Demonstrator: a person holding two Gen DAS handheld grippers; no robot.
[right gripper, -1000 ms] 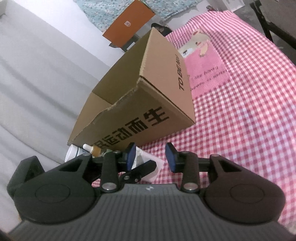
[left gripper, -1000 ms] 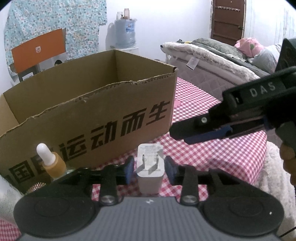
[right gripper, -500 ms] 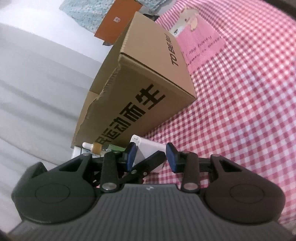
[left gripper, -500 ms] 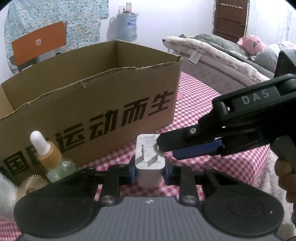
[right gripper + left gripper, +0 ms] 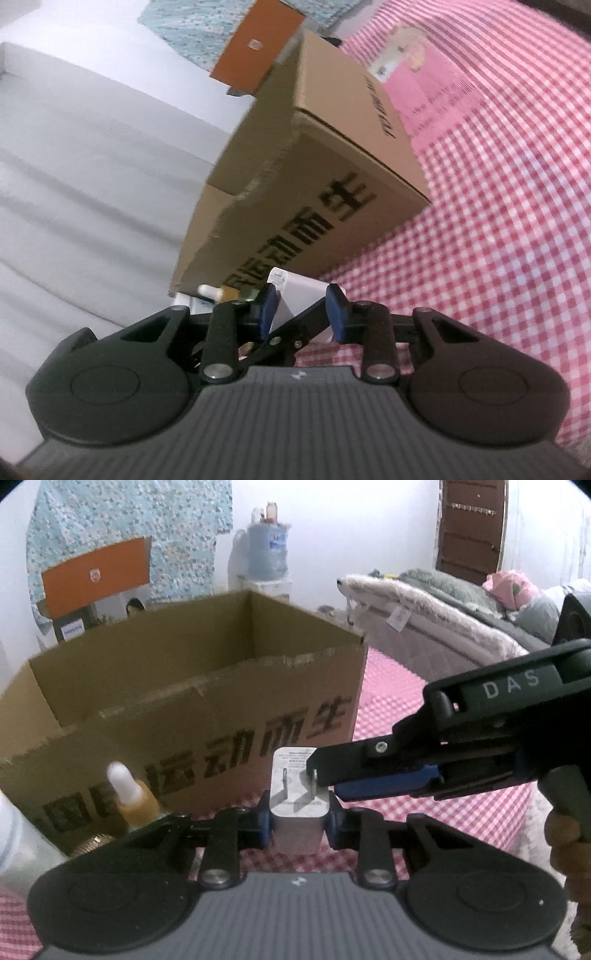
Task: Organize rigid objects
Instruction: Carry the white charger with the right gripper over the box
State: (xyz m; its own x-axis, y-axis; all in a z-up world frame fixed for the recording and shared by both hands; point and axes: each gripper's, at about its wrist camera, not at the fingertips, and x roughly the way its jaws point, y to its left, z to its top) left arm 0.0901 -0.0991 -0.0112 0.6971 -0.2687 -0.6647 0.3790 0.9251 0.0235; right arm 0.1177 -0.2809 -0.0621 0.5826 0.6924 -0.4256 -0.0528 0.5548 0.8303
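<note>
A white charger plug (image 5: 295,801) stands prongs-up in front of the open cardboard box (image 5: 184,686), and my left gripper (image 5: 299,819) is shut on its sides. From the right, my right gripper (image 5: 325,775) reaches in, its tips at the charger's right prong. In the right wrist view the right gripper (image 5: 301,314) has its jaws closing, with the charger (image 5: 295,291) between the blue pads; no firm contact shows. A finger of the left gripper (image 5: 295,328) crosses below. The box (image 5: 332,166) lies just behind.
A dropper bottle (image 5: 133,801) with amber collar stands left of the charger against the box, beside a gold ribbed lid (image 5: 92,847). The red-checked tablecloth (image 5: 498,240) stretches right, with a pink card (image 5: 424,85) behind the box. A bed (image 5: 443,609) lies beyond.
My left jaws closed onto the charger, which stood free between them. The right gripper moved left until its tips reached the prongs, and its jaws narrowed.
</note>
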